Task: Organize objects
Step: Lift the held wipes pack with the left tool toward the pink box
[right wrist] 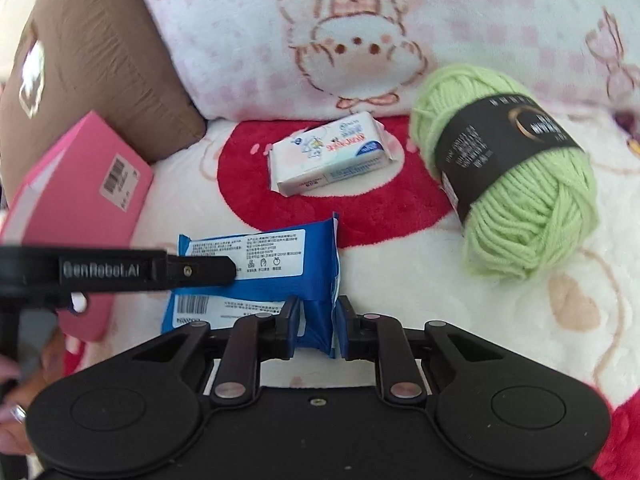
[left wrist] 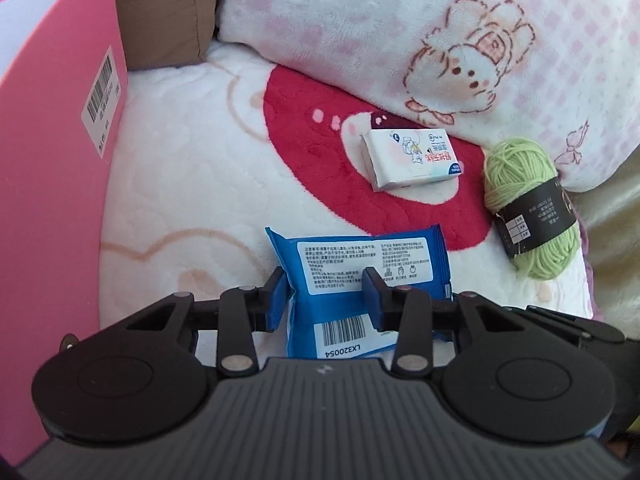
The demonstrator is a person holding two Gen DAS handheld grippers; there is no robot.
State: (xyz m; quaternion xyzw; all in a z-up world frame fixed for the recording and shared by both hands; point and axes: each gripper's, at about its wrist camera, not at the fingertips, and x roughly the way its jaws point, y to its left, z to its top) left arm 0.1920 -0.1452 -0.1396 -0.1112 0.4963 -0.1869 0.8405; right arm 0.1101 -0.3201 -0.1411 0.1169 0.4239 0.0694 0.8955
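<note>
both grippers, left (left wrist: 326, 294) and right (right wrist: 318, 326), have jaws clamped on the blue pack (left wrist: 360, 268); next, i reckon, lift it toward the pink box (left wrist: 52, 200) left of them.

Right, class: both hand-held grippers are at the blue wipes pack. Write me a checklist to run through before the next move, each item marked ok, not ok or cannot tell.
1. Left hand-held gripper pads pressing the blue wipes pack: ok, pack pinched between them.
2. Right hand-held gripper gripping the pack's end: ok, jaws closed on it.
3. Pack lifted off the blanket: cannot tell.
4. Pink box within view for placing: ok, at the left; its inside is hidden.
5. White tissue pack clear of the grippers: ok, lying apart.
6. Green yarn ball clear: ok, off to the right.
</note>
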